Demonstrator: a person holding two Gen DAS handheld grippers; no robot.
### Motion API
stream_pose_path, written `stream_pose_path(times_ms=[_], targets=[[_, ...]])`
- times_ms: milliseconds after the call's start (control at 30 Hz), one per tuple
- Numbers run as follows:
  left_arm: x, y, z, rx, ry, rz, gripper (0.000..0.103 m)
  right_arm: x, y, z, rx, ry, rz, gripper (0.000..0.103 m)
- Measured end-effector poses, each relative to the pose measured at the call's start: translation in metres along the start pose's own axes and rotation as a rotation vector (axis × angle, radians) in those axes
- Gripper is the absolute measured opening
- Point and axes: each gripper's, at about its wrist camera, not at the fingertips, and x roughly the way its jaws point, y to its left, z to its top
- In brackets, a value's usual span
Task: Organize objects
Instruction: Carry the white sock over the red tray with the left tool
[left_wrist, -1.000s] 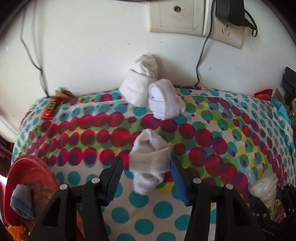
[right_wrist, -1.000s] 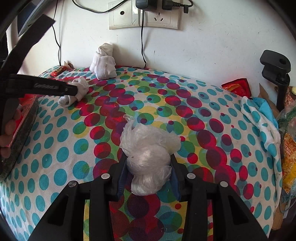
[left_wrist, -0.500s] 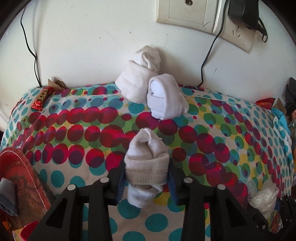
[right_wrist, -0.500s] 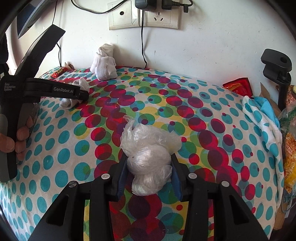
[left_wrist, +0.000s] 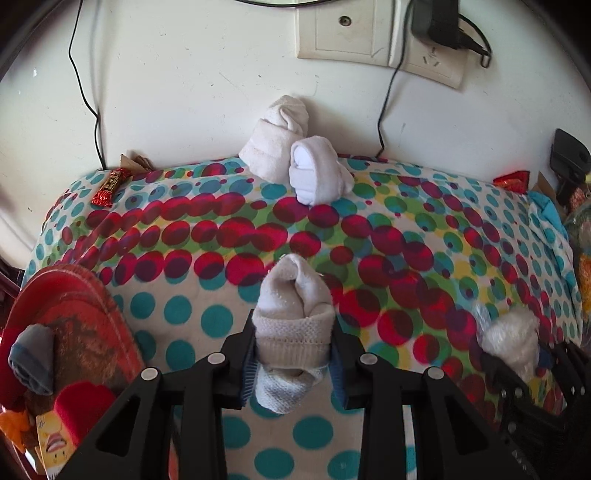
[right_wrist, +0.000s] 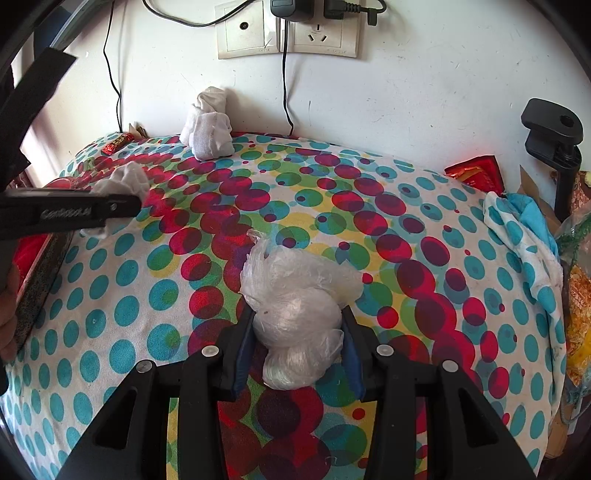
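Note:
My left gripper is shut on a rolled white sock and holds it over the polka-dot cloth. It also shows in the right wrist view, gripped by the left gripper at the left edge. My right gripper is shut on a crumpled clear plastic bag, which also shows in the left wrist view. Two more rolled white socks lie together against the back wall, and also show in the right wrist view.
A red tray holding a grey sock sits at the left. A red candy bar lies at the back left. A red wrapper, blue cloth and black clamp are at the right. Wall sockets with cables hang above.
My left gripper closed on the rolled sock and pulled back from the wall with it, lifting it. My right gripper stayed shut on the plastic bag and barely moved.

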Motion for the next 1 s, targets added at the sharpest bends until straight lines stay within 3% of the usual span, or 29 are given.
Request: stream_pose_path(times_ms=[167,467,667,800,1000], targets=[[-0.022,-0.004,-0.023,0.004,0.003,-0.046,0.033,0.000,0.001,0.000,0.001,0.000,-0.001,0.041],[-0.076,0.008,-0.063,0.024,-0.023,-0.062,0.033,-0.001,0.002,0.001,0.001,0.001,-0.003,0.041],[-0.119,0.032,-0.087,0.064,-0.084,0.015,0.033,-0.001,0.002,0.001,0.004,0.001,-0.002,0.041],[-0.139,0.065,-0.097,0.010,-0.099,0.025,0.033,-0.001,0.002,0.001,0.006,0.001,-0.002,0.041],[-0.160,0.127,-0.107,-0.062,-0.123,0.114,0.033,-0.001,0.002,0.001,0.005,0.001,-0.006,0.040]])
